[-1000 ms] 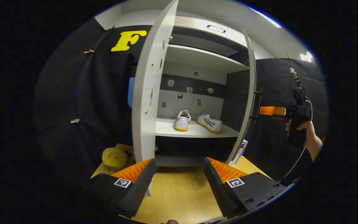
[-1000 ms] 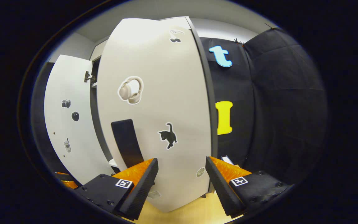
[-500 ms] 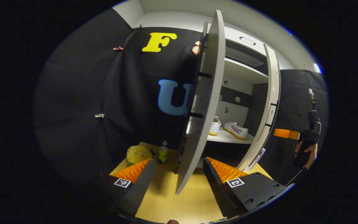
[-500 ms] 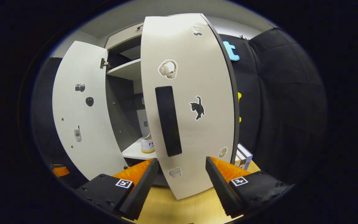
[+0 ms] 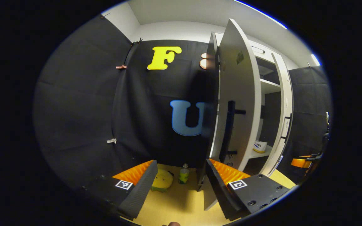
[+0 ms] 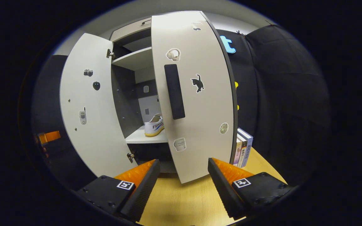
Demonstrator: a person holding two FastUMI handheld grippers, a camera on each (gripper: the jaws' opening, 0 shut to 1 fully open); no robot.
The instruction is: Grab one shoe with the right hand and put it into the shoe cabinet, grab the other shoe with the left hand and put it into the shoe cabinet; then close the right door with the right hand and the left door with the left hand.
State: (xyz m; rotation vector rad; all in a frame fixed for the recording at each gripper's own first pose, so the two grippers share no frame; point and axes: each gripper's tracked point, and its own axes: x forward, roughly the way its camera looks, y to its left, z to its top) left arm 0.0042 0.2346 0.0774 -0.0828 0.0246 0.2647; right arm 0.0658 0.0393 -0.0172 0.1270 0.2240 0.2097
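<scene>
Inside, one shoe [image 6: 154, 125]; two cabinet doors [image 6: 196, 94], both ajar.

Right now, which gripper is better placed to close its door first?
Probably the right. The right gripper is open and faces the right door squarely; the left gripper sits beside the left door.

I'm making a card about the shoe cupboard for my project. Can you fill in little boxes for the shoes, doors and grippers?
shoe: a white shoe sits on the cabinet shelf
right door: partly open
left door: open wide
left gripper: open, holding nothing
right gripper: open, in front of the right door
beside cabinet: books
</scene>
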